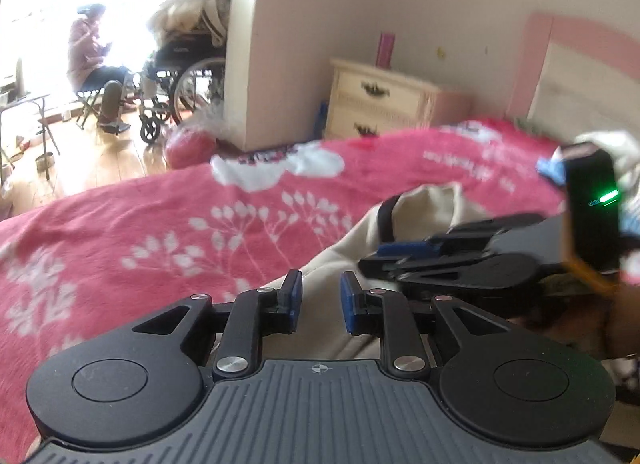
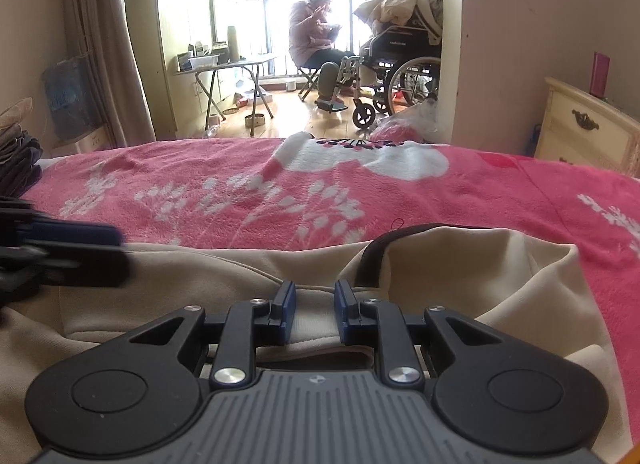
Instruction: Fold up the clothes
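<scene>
A cream garment (image 2: 440, 264) with a dark collar trim lies rumpled on the pink flowered blanket (image 2: 280, 192). My right gripper (image 2: 315, 310) rests low on it with its blue pads a small way apart; a flat band of the cream cloth shows in the gap and the pads do not press on it. In the left wrist view, my left gripper (image 1: 320, 300) hovers over the garment (image 1: 424, 200), its pads apart and nothing pinched. The right gripper (image 1: 384, 258) lies just to its right, and the left gripper (image 2: 116, 252) shows blurred at the right view's left edge.
The bed's blanket (image 1: 160, 224) spreads ahead. Beyond it stand a cream nightstand (image 2: 588, 128), a wall corner, a wheelchair (image 2: 400, 76) piled with bedding, a folding table (image 2: 224, 64) and a seated person (image 2: 312, 36). Folded clothes (image 2: 20, 156) are stacked at the far left.
</scene>
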